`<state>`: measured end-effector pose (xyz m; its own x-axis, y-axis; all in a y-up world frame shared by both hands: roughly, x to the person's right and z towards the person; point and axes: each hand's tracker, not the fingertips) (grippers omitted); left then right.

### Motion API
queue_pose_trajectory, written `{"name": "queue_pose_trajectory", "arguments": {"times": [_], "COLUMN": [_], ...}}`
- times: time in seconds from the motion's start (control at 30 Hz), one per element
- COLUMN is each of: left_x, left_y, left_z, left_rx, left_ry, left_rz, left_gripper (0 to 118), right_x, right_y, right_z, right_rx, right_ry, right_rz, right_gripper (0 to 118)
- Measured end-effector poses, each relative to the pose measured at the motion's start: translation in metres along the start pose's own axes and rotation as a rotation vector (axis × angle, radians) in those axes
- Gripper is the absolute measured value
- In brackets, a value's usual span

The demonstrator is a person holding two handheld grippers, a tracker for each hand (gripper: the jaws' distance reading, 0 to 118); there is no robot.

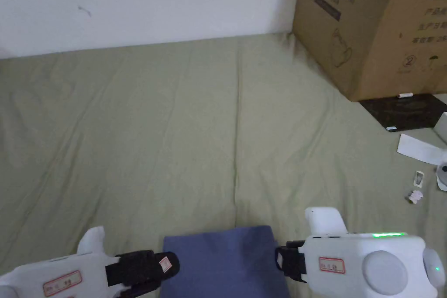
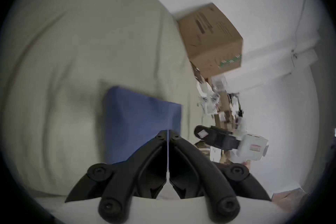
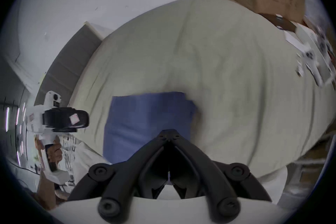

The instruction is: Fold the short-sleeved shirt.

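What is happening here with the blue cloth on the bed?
A person holds a gripper in each hand over a green sheet. The blue shirt lies between them, already folded into a neat rectangle. The left gripper and right gripper sit at its two sides, both shut with nothing between the jaws. A box stands at the far right.

Olive-green sheet (image 1: 174,128), creased, covers surface. Plain white wall (image 1: 144,2) directly behind sheet. Cardboard box (image 1: 371,24) at sheet's far-right corner, w/ black mat (image 1: 406,111) at its base.
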<state>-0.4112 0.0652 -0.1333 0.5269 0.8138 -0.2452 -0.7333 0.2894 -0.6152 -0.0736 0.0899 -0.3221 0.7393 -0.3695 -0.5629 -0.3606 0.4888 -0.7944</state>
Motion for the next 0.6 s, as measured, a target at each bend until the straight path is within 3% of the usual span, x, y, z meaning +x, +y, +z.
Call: {"name": "queue_pose_trajectory", "arguments": {"times": [0.17,0.23,0.3,0.33,0.43,0.47,0.6], "left_x": [-0.036,-0.049,-0.059,-0.063,-0.067,-0.067,-0.071], "left_y": [-0.023,-0.028,-0.03,-0.032,-0.03,-0.03,-0.021], "left_z": [0.015,0.013,0.012,0.011,-0.003,-0.008,-0.033], "left_rx": [0.043,0.057,0.049,0.05,0.028,0.001,-0.021], "left_ry": [-0.017,-0.019,-0.017,-0.017,-0.043,-0.051,-0.126], "left_rz": [0.076,0.142,0.181,0.194,0.199,0.201,0.239], "left_gripper": [1,7,36,60,111,117,117], "right_x": [-0.025,-0.022,-0.02,-0.019,-0.018,-0.018,-0.023], "right_y": [-0.001,-0.007,-0.008,-0.006,-0.004,-0.004,-0.005], "right_z": [-0.063,-0.09,-0.089,-0.083,-0.079,-0.079,-0.082], "right_rx": [-0.138,-0.22,-0.199,-0.187,-0.193,-0.196,-0.197], "right_ry": [0.083,0.026,0.039,0.049,0.042,0.039,0.025], "right_rz": [0.097,0.035,0.029,0.016,0.03,0.033,0.048], "right_gripper": [0,0,0,0,0,0,0]}}
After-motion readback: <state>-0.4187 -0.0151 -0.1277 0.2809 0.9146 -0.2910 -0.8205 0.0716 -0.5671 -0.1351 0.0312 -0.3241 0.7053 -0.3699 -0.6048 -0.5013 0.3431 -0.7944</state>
